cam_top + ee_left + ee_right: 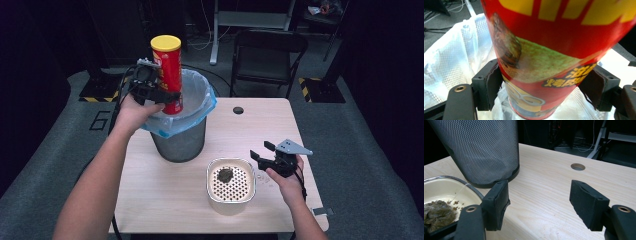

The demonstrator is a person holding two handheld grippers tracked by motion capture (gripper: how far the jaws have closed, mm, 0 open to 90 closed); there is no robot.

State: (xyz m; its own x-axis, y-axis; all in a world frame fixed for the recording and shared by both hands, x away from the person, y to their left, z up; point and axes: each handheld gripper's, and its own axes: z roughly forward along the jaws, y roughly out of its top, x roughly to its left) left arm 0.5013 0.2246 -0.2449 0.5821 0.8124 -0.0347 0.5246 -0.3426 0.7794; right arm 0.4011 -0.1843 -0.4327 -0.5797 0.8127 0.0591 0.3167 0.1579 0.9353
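Right at the front, near the tabletop's point(165, 200) close edge, sits a cream tray point(231, 186) with little holes in its floor and a dark wet clump point(225, 175) lying in it. In the right gripper view the clump looks like a used tea bag, but that is hard to tell.

Just beside the tray, on its right, the right hand-held gripper point(262, 151) rests low over the wood. Its two black jaws stand wide apart with nothing between them (bare wood shows in the gap). Plenty of open tabletop lies ahead of it, all the way to a small round hole point(238, 110) near the far edge.

Farther back, near the left edge of the tabletop, stands a mesh bin point(178, 142) with a white bag point(197, 95) folded over its rim. The left hand-held gripper point(170, 97) grips a tall red chip can point(167, 75) with a yellow lid. Its pads press on both sides of the can's lower part. The can stands nearly upright, and its bottom end is right over the open mouth of the bin, just inside the rim of the bag.

Beyond the tabletop, a black chair point(267, 60) stands on the grey floor.
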